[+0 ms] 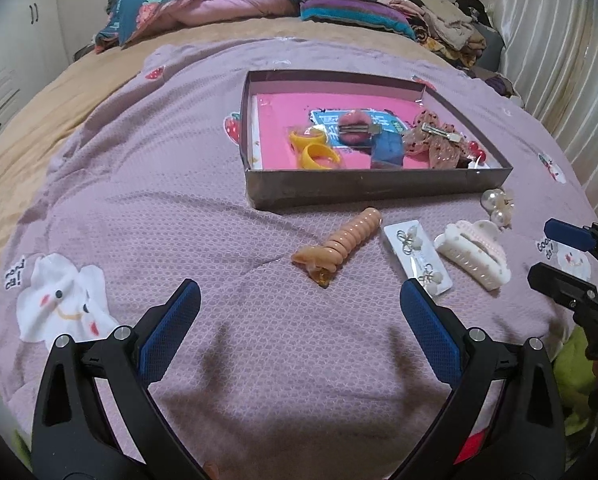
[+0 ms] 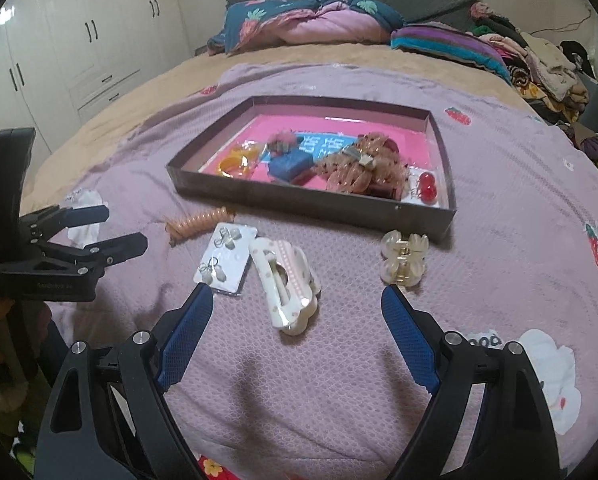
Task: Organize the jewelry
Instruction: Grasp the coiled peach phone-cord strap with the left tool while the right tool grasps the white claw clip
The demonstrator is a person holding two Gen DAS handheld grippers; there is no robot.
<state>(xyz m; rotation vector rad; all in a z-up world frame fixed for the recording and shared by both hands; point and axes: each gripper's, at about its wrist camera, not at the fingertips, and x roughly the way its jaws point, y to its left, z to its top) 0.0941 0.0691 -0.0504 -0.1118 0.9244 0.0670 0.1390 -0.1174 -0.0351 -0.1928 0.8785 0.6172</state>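
Observation:
A dark shallow box (image 1: pixel 363 190) (image 2: pixel 311 204) lies on the bed with a pink lining. Inside are yellow rings (image 1: pixel 317 150), a pink pompom clip (image 1: pixel 355 128), a dotted bow clip (image 1: pixel 435 140) and red beads (image 2: pixel 427 188). In front of it lie an orange spiral hair tie (image 1: pixel 341 246) (image 2: pixel 197 222), an earring card (image 1: pixel 417 254) (image 2: pixel 227 258), a white claw clip (image 1: pixel 477 254) (image 2: pixel 287 284) and a pearl clip (image 1: pixel 497 206) (image 2: pixel 403 258). My left gripper (image 1: pixel 299 296) (image 2: pixel 125 228) is open, short of the hair tie. My right gripper (image 2: pixel 297 300) (image 1: pixel 551 254) is open, its fingertips flanking the near end of the white claw clip.
A purple quilt (image 1: pixel 179 200) with cartoon patches covers the tan bed. Folded bedding (image 1: pixel 203 8) and a pile of clothes (image 1: pixel 447 20) lie at the far end. White wardrobes (image 2: pixel 59 40) stand on the left, a curtain (image 1: pixel 559 40) on the right.

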